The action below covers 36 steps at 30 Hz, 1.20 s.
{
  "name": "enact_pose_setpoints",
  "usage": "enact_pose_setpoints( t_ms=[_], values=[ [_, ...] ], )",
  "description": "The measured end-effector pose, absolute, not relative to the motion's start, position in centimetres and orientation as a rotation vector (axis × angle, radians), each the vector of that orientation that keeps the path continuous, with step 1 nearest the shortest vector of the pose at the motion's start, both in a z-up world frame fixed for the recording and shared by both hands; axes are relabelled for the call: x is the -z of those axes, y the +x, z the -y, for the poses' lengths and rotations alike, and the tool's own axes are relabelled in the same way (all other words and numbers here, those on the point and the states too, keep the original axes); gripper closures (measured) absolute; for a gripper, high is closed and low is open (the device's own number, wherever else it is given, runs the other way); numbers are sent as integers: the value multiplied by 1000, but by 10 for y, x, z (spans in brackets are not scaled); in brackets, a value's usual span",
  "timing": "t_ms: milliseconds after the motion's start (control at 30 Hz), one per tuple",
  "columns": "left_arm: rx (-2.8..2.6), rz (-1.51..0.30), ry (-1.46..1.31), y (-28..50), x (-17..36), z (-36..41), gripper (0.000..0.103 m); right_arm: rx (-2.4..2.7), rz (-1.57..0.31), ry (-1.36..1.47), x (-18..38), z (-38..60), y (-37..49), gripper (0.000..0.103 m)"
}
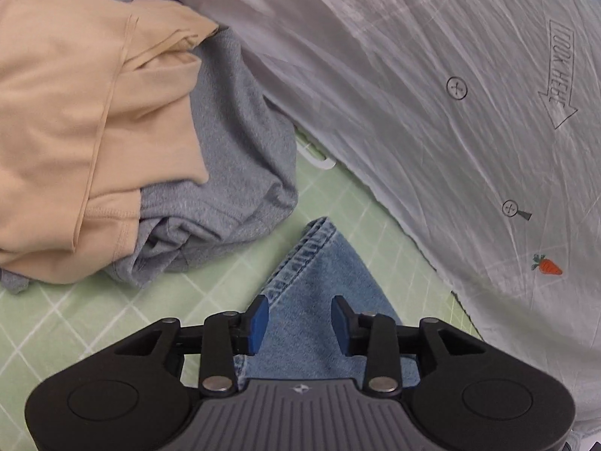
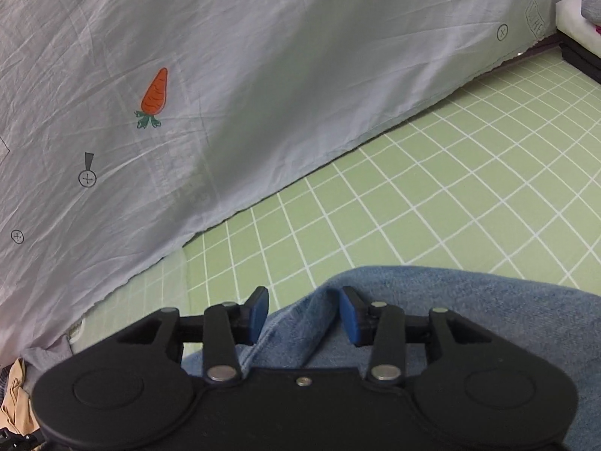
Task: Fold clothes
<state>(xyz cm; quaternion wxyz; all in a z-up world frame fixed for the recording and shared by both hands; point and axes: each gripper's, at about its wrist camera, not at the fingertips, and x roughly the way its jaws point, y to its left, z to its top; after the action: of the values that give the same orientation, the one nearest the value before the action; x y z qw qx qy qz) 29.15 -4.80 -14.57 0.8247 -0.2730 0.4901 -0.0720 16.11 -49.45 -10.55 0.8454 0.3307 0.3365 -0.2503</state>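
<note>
While both hand-held grippers [image 1: 300, 323] [image 2: 305, 314] gape, jeans' [image 1: 319, 300] hem lies between the left's pads.

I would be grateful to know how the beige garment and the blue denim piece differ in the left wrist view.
The beige smooth-knit garment lies on top of a grey knit garment; the blue denim piece lies directly on the green gridded mat. The beige one sits away from the left gripper; the denim runs between its open fingers. Both lie loosely, not neatly folded.

In the left wrist view the jeans [image 1: 319, 293] lie on the gridded mat [image 1: 75, 319], a sweatshirt [image 1: 233, 173] behind them to the left with a T-shirt [image 1: 75, 112] on top, a bedsheet [image 1: 432, 94] to the right
</note>
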Motion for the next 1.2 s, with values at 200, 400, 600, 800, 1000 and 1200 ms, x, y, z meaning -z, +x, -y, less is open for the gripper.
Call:
enact_pose_setpoints(
  t_ms=[200,400,600,800,1000,1200],
  values=[
    [111,-1111,-546,280,170,54,51,472,-754,814,129,477,156,59],
    [85,-1158,-555,280,167,59,53,372,-817,845,147,455,178,59],
    [69,-1245,-683,267,171,55,53,278,-847,878,153,439,188,65],
    [27,-1243,-755,265,184,58,51,261,-863,913,159,438,184,65],
    [-47,-1238,-725,284,183,60,87,240,-853,900,157,441,182,73],
    [6,-1201,-786,304,176,59,101,208,-821,952,154,454,181,90]
  ],
)
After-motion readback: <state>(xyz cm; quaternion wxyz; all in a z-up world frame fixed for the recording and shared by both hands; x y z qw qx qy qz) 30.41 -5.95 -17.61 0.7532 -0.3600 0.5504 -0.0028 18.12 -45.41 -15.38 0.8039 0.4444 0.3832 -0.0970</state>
